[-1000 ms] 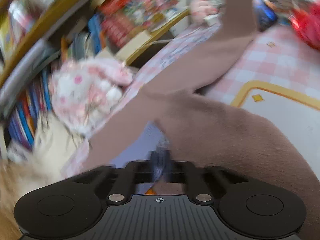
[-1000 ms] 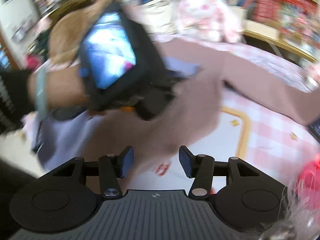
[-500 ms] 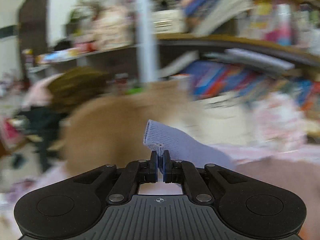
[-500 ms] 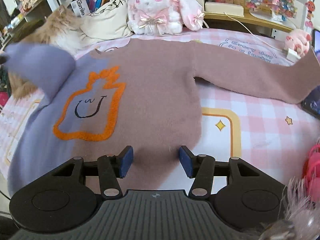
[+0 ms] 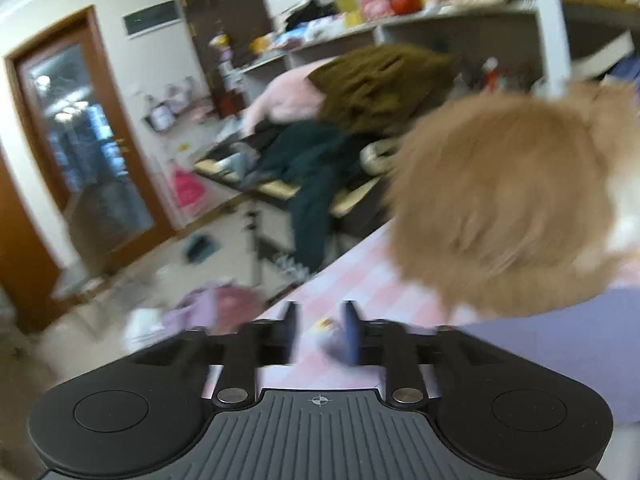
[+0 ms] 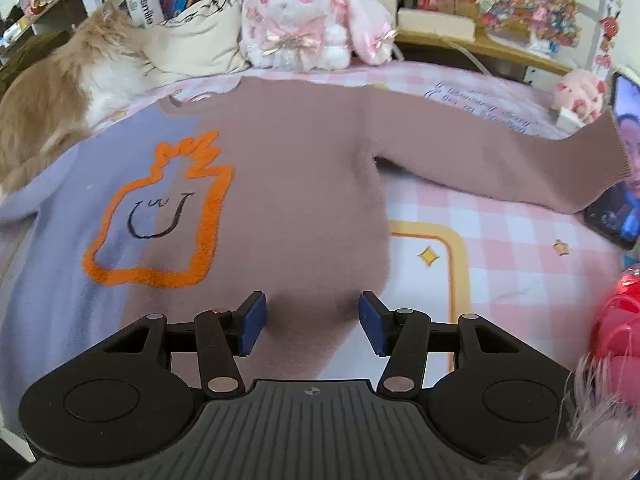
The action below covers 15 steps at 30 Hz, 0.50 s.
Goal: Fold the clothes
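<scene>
Sweater: flat on checked surface.
Left gripper: jaws opening, cuff between.
Right gripper: spread, empty, over hem.

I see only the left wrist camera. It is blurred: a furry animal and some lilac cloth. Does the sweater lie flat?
Observer: Yes. The sweater lies spread, front up, on the pink checked cover.
Operator: Where is its brown sleeve?
Observer: The brown sleeve stretches out to the right, its cuff beside a phone.
Operator: And the right gripper?
Observer: The right gripper is open over the sweater's lower edge, gripping nothing.
</scene>
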Tool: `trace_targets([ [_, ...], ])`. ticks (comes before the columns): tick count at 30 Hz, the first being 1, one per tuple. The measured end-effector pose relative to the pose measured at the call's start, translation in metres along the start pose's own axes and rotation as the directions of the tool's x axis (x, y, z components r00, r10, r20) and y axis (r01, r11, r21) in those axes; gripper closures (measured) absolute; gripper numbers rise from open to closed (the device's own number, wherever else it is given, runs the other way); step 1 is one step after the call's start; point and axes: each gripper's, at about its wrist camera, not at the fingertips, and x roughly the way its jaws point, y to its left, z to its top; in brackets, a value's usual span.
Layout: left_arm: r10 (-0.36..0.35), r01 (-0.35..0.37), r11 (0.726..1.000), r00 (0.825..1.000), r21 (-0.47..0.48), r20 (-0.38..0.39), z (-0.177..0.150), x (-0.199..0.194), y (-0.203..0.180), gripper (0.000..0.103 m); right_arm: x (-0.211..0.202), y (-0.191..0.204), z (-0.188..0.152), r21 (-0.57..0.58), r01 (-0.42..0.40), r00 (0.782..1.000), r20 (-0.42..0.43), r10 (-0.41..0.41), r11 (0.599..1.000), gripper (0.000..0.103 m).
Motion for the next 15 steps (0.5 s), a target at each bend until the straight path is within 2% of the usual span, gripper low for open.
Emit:
trace_targets([
  [1, -0.1, 0.1, 0.995, 0.995, -0.006, -0.003, -0.005, -0.009, -0.006, 0.063, -0.001, -0.002, 0.0, 0.003, 0.016, 1.0, 0.009, -0.016, 1.0, 0.054],
  [2, -0.21, 0.21, 0.978, 0.978, -0.015, -0.009, -0.011, -0.018, -0.013, 0.059, -0.002, -0.003, -0.001, 0.006, 0.032, 0.999, 0.019, -0.033, 0.999, 0.054],
  [3, -0.318, 0.317, 0.948, 0.948, -0.025, -0.015, -0.016, -0.028, -0.02, 0.057, -0.002, -0.005, -0.001, 0.012, 0.047, 0.999, 0.024, -0.047, 0.999, 0.054],
  [4, -0.421, 0.421, 0.907, 0.907, -0.035, -0.02, -0.022, -0.037, -0.027, 0.055, -0.001, -0.007, -0.001, 0.022, 0.058, 0.998, 0.024, -0.058, 0.998, 0.054],
  [5, -0.52, 0.519, 0.854, 0.854, -0.046, -0.023, -0.027, -0.046, -0.034, 0.055, 0.0, -0.009, -0.001, 0.031, 0.068, 0.997, 0.023, -0.069, 0.997, 0.054],
  [7, -0.667, 0.66, 0.745, 0.738, -0.098, -0.1, -0.04, -0.049, -0.061, 0.055, 0.002, -0.013, -0.001, 0.049, 0.082, 0.996, 0.019, -0.083, 0.995, 0.054],
  [8, -0.7, 0.692, 0.714, 0.703, -0.111, -0.121, -0.046, -0.05, -0.073, 0.055, 0.003, -0.014, -0.001, 0.055, 0.087, 0.996, 0.018, -0.088, 0.995, 0.054],
  [9, -0.718, 0.709, 0.696, 0.682, -0.114, -0.139, -0.049, -0.05, -0.086, 0.055, 0.003, -0.013, -0.001, 0.055, 0.093, 0.995, 0.021, -0.094, 0.994, 0.054],
  [10, -0.723, 0.717, 0.69, 0.673, -0.104, -0.157, -0.052, -0.05, -0.098, 0.055, 0.003, -0.013, -0.001, 0.054, 0.099, 0.995, 0.023, -0.101, 0.994, 0.054],
  [13, -0.695, 0.698, 0.713, 0.691, -0.069, -0.199, -0.049, -0.045, -0.125, 0.055, 0.005, -0.013, -0.002, 0.058, 0.11, 0.994, 0.021, -0.112, 0.992, 0.054],
  [15, -0.682, 0.683, 0.726, 0.697, -0.082, -0.223, -0.049, -0.038, -0.135, 0.057, 0.007, -0.013, -0.002, 0.066, 0.113, 0.993, 0.017, -0.115, 0.991, 0.054],
])
